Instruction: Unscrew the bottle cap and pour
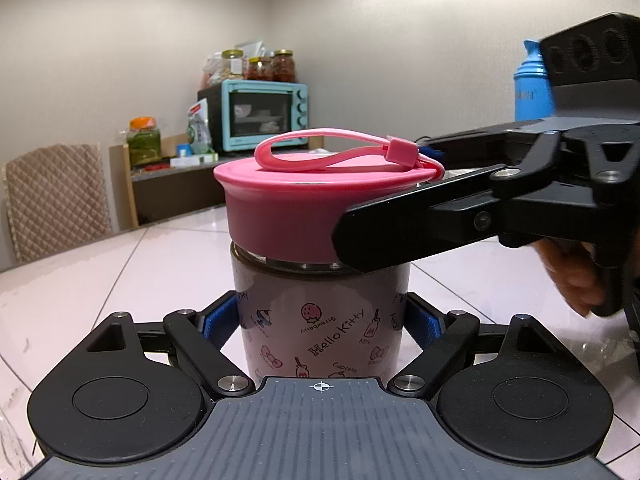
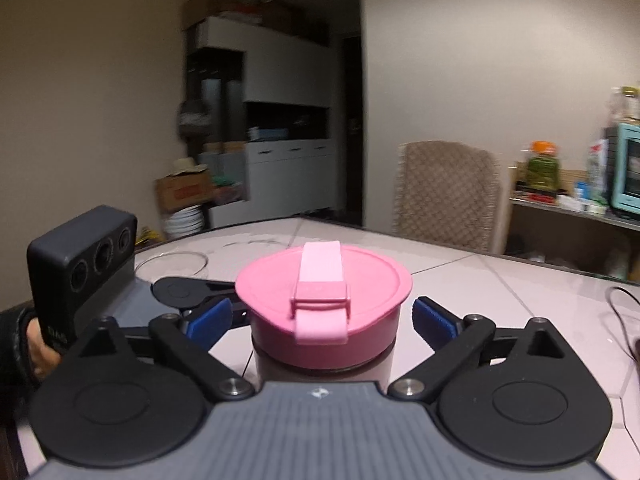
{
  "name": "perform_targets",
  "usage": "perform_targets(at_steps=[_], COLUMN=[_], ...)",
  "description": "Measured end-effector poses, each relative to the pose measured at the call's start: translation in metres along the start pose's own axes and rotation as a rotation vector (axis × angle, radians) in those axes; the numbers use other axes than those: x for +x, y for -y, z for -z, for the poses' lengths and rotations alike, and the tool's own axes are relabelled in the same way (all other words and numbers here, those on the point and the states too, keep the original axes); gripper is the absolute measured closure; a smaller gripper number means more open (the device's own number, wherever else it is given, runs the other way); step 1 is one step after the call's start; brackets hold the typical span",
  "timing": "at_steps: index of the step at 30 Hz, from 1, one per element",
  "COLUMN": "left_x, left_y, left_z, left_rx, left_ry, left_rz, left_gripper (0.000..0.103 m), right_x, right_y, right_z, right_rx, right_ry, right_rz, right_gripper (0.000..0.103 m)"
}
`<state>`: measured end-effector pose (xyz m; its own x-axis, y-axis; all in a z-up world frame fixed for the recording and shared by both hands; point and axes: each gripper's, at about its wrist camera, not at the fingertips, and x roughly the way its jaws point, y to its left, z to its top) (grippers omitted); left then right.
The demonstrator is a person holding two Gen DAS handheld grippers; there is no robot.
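A Hello Kitty bottle (image 1: 320, 320) with a wide pink cap (image 1: 284, 208) and a pink strap (image 1: 332, 152) stands upright on the white tiled table. My left gripper (image 1: 322, 320) is shut on the bottle's body, blue pads on both sides. My right gripper (image 2: 322, 316) is open around the pink cap (image 2: 324, 300), its blue pads (image 2: 436, 320) a small gap away from it on each side. In the left wrist view a right finger (image 1: 400, 232) reaches in from the right beside the cap.
A blue bottle (image 1: 532, 88) stands at the far right behind the right gripper. A chair (image 1: 56, 200) and a shelf with a teal oven (image 1: 264, 116) and jars lie beyond the table's far edge. A cable (image 2: 624, 320) lies on the table at right.
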<state>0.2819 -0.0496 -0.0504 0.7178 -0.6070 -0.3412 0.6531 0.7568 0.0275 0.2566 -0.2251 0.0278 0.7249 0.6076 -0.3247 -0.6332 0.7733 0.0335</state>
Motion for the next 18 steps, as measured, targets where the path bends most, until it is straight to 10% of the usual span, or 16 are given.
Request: perform_targets(at_steps=[18], left_x=[0.000], left_y=[0.000], left_z=[0.000], left_rx=[0.000], left_ry=[0.000], left_rz=[0.000], left_gripper=[0.013], right_x=[0.011], right_y=[-0.029], right_z=[0.018], right_rx=[0.060], right_ry=[0.065], right_rz=[0.240], right_gripper=[0.004])
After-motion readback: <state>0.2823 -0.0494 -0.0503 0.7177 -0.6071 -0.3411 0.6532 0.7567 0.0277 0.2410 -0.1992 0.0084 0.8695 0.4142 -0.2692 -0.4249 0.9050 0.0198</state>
